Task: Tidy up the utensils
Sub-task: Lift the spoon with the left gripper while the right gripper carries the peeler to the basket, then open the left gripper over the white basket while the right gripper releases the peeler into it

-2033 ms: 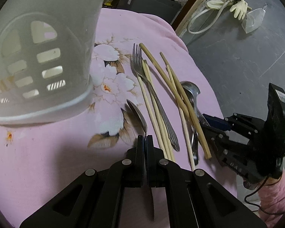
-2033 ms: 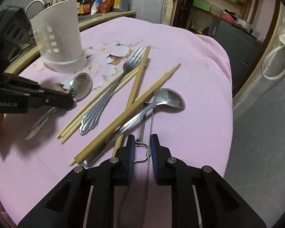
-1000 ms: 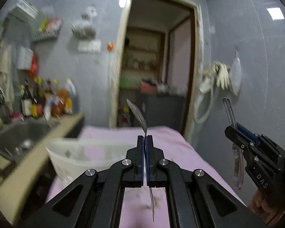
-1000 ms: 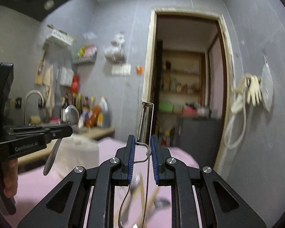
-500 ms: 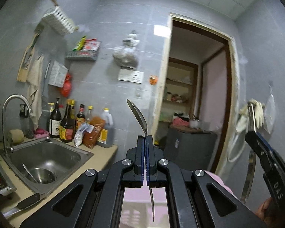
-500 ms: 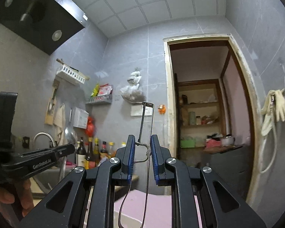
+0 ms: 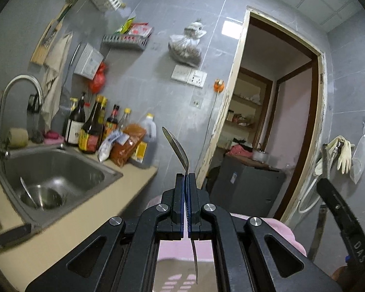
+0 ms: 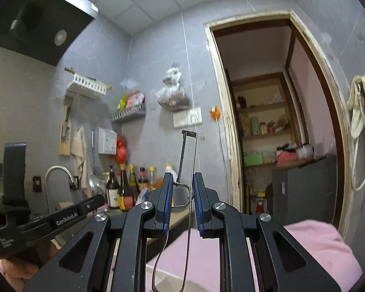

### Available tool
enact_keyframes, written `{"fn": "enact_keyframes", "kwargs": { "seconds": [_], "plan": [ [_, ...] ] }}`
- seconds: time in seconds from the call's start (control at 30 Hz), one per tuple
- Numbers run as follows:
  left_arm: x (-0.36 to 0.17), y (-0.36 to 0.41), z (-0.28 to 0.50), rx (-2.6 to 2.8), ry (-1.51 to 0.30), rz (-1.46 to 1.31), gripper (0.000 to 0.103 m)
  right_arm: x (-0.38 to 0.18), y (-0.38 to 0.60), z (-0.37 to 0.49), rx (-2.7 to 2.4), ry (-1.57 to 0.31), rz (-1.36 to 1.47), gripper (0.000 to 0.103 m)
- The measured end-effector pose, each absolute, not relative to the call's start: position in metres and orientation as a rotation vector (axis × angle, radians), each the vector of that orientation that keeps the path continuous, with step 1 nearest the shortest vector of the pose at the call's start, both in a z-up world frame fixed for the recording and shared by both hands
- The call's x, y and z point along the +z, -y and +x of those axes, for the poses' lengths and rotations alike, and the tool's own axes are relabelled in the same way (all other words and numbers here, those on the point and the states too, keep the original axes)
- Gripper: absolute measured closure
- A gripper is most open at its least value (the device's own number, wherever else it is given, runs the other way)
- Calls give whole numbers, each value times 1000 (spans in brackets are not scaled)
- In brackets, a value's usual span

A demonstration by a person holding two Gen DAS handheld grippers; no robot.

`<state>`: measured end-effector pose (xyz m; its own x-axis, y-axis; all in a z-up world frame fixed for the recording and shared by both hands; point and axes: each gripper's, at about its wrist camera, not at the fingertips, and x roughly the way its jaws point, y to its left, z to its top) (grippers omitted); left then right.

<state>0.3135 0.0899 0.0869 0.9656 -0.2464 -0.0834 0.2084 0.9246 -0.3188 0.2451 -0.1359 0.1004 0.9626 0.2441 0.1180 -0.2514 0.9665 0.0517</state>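
Observation:
My left gripper [image 7: 185, 177] is shut on a steel spoon [image 7: 176, 147], bowl pointing up, handle hanging down between the fingers. My right gripper [image 8: 182, 182] is shut on a wire peeler [image 8: 187, 158] held upright, its frame sticking up above the fingertips. Both are raised high and point at the kitchen wall. The white slotted utensil holder [image 7: 182, 283] shows only as a pale patch below the left gripper. The pink tablecloth [image 8: 316, 248] lies below. The right gripper also shows at the right edge of the left wrist view [image 7: 338, 206], and the left gripper at the left of the right wrist view [image 8: 60, 219].
A steel sink [image 7: 48, 170] with a tap and a spoon in it is at the left, on a beige counter [image 7: 85, 219]. Sauce bottles [image 7: 92, 131] stand behind it. A doorway [image 7: 267, 133] and dark cabinet [image 7: 245, 189] are ahead. Gloves [image 7: 343, 150] hang at right.
Both grippers lifted their utensils off the pink table and tilted up to face the wall; since half a second ago the left view has swung slightly, showing more of the sink.

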Motion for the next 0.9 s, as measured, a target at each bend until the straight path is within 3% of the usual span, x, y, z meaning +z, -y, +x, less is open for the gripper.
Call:
{"fn": "enact_keyframes", "kwargs": {
  "seconds": [0.6,0.7,0.8,0.9],
  "plan": [
    [55,-68,297,-283,-253,-205,102,63,122,248,279,-115,-35,89],
    [56,-70,293,-309,-280,-214,94,62,124,246,290,-144,-30,88],
    [57,-74,289,-323,-286,-229,70,62,128,245,292,-152,-8,85],
    [60,-76,284,-324,-286,-245,66,66,131,244,296,-149,6,76]
  ]
}}
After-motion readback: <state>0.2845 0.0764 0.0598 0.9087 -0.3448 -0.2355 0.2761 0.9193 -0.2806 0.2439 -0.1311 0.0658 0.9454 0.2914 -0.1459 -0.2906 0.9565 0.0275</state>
